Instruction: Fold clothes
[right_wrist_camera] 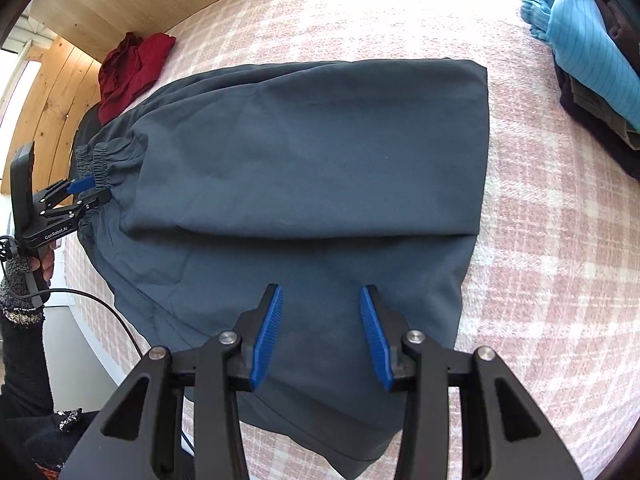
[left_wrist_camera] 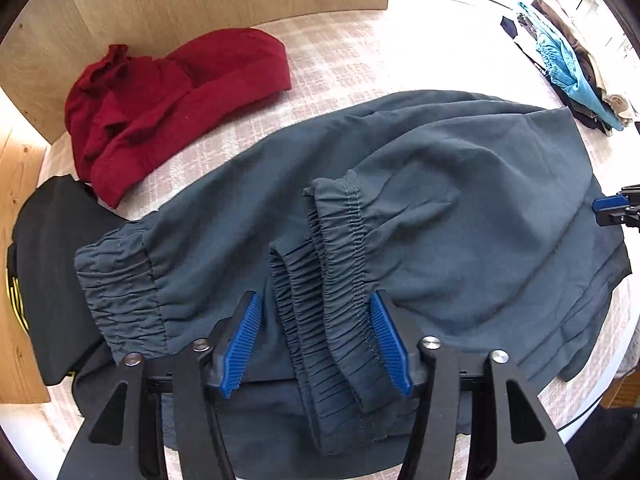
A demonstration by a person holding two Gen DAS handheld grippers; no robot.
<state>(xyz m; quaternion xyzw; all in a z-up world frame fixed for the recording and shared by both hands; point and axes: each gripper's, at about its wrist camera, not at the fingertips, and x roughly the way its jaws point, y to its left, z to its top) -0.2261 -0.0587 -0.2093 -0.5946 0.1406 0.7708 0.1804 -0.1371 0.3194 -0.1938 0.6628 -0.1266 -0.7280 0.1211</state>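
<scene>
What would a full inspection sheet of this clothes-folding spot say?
Surface: pink-and-white plaid bedcover.
Job's things: dark grey-blue trousers folded over, elastic cuffs stacked at one end.
Clutter: crumpled dark red garment, black garment with yellow print, pile of clothes topped by light blue fabric.
Grippers: left gripper open, blue pads astride the cuffs; right gripper open above the trousers.
Cables: black cable beside the bedcover.
Surroundings: light wooden headboard.
</scene>
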